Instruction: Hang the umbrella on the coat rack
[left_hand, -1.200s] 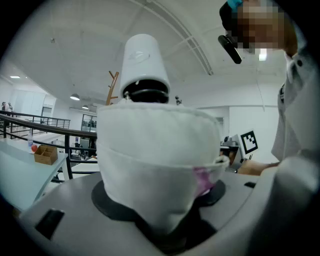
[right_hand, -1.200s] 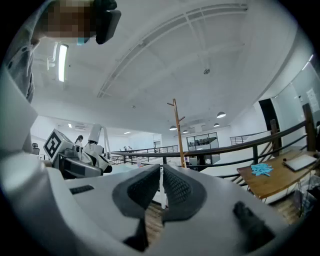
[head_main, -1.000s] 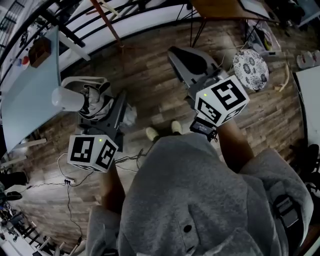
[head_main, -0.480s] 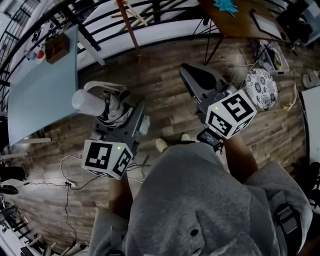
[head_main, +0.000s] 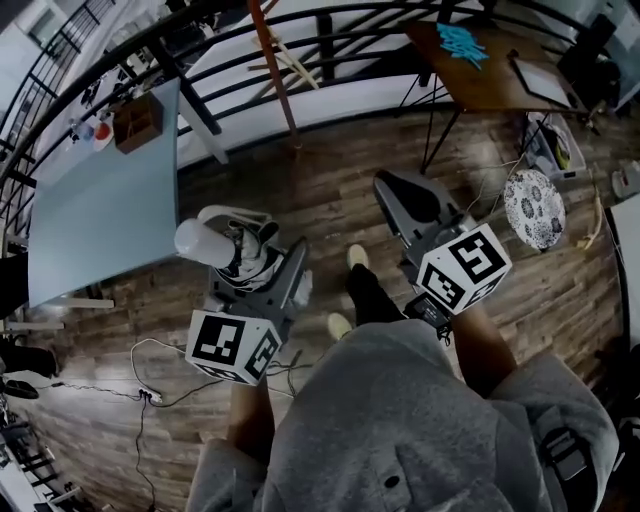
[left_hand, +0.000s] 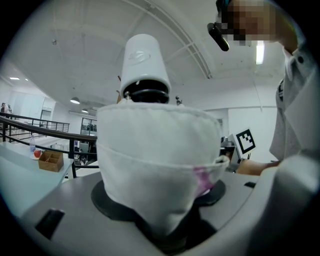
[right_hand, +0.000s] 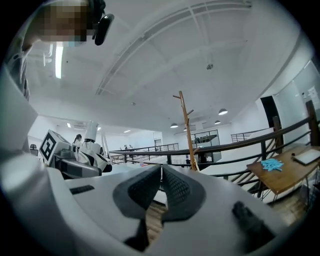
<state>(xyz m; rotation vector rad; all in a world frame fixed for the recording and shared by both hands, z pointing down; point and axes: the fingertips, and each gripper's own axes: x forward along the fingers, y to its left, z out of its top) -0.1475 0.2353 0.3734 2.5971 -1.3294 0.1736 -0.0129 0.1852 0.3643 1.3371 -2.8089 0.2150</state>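
A folded white umbrella (head_main: 243, 252) with a white cylindrical handle (head_main: 199, 242) sits in my left gripper (head_main: 255, 268), which is shut on its bunched fabric. In the left gripper view the umbrella (left_hand: 155, 160) fills the space between the jaws, with the handle (left_hand: 145, 62) pointing away from the camera. My right gripper (head_main: 402, 192) is held out over the wooden floor, its jaws shut on nothing. The coat rack (head_main: 272, 60) is a thin wooden pole ahead by the railing. In the right gripper view the coat rack (right_hand: 186, 125) rises beyond the shut right gripper (right_hand: 161, 182).
A black railing (head_main: 330, 20) runs across the far side. A blue-grey table (head_main: 100, 200) with a wooden box (head_main: 137, 118) stands on the left and a wooden desk (head_main: 490, 75) on the right. A patterned round object (head_main: 535, 208) and cables (head_main: 140, 370) lie on the floor.
The person has stepped forward, one leg now out ahead. The railing, desk and coat rack pole have come further into view. Both grippers keep their hold and state.
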